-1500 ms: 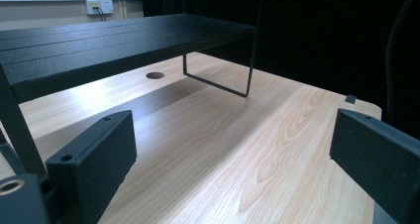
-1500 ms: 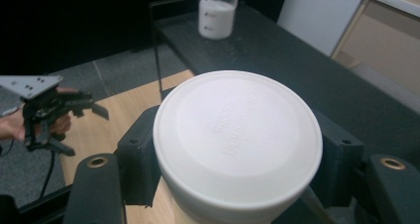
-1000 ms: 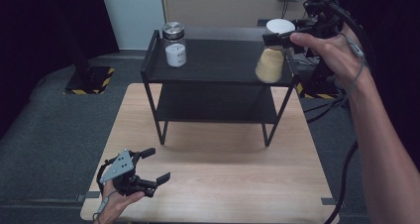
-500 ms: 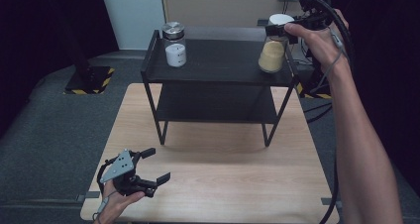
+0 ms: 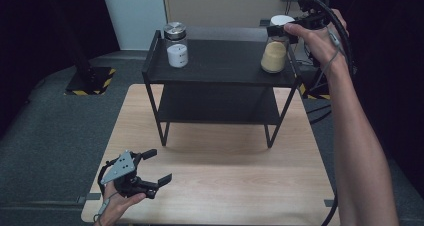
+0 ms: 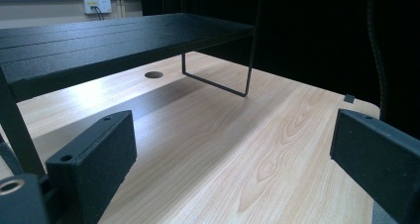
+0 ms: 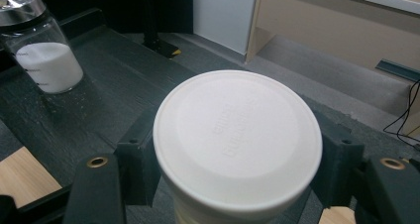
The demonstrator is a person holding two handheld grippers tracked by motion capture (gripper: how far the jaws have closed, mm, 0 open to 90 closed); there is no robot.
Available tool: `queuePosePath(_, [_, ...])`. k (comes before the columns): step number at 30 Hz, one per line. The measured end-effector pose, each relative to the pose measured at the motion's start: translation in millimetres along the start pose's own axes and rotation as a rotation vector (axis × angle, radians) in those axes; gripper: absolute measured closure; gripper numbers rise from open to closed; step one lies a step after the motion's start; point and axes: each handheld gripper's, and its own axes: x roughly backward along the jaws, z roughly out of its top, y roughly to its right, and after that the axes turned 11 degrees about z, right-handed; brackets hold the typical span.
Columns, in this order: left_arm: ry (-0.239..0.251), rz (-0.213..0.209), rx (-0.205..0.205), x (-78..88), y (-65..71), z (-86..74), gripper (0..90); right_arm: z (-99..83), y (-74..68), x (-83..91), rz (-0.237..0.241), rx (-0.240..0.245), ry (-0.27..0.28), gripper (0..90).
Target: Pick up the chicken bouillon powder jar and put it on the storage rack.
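Right hand-held gripper [image 7: 237, 184] pinches a white-lidded jar [image 5: 274, 53] of tan powder on the shelf [image 5: 225, 66]. At 9 o'clock stands a metal-lidded jar [image 5: 176, 45], white powder inside. Left hand-held gripper [image 5: 157, 168] spread, empty.

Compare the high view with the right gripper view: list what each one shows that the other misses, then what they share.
High view alone: the left claw with open jaws low over the wooden table, the rack's lower shelf, the tan filling of the jar, and the person's right forearm.

Right gripper view alone: raised lettering on the white lid, too faint to read, and the right claw's pads pressed against the jar's sides.

Both: the white-lidded jar held in the right claw, the metal-capped jar of white powder, and the top shelf.
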Motion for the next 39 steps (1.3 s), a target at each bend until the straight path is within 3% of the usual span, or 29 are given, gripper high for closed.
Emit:
queuePosePath(6, [0.000,-0.002,-0.002,-0.6,-0.1,0.2,2.7,-4.1,2.5,0.0,0.002,-0.006,0.015,33.1])
queuePosePath(7, [0.000,-0.002,-0.003,-0.6,0.0,0.3,2.7,-8.6,2.8,1.2,-0.004,-0.003,0.035,28.3])
queuePosePath(9, [0.001,-0.002,-0.007,-0.3,0.1,0.5,2.7,-13.3,11.2,2.6,0.039,-0.036,0.053,17.5])
queuePosePath(11, [0.001,-0.001,-0.007,-0.1,0.1,0.4,2.7,-16.5,8.8,5.8,0.024,-0.009,0.060,8.9])
queuePosePath(13, [-0.001,-0.001,-0.006,-0.6,0.3,0.4,2.7,-26.1,15.1,12.5,0.064,-0.069,0.132,2.8])
queuePosePath(15, [-0.002,-0.001,-0.007,-0.9,0.5,0.5,2.7,-34.2,12.9,21.7,0.054,-0.037,0.192,1.8])
queuePosePath(25, [-0.013,0.005,-0.005,-1.8,2.5,0.7,2.8,-58.1,2.8,62.4,0.049,0.040,0.308,4.0])
queuePosePath(27, [-0.014,0.006,-0.004,-2.0,2.7,0.6,2.8,-71.6,3.1,67.1,0.061,0.047,0.361,4.8])
queuePosePath(31, [-0.020,0.005,-0.007,-3.0,2.2,1.0,2.8,-88.5,0.5,73.3,0.062,0.048,0.414,2.4])
queuePosePath(34, [-0.025,0.004,-0.009,-4.2,2.3,1.4,2.8,-110.8,-4.2,77.4,0.098,0.036,0.493,1.0])
queuePosePath(39, [-0.027,0.002,-0.012,-4.8,2.9,1.6,2.8,-128.7,-10.3,82.0,0.131,0.052,0.505,0.9])
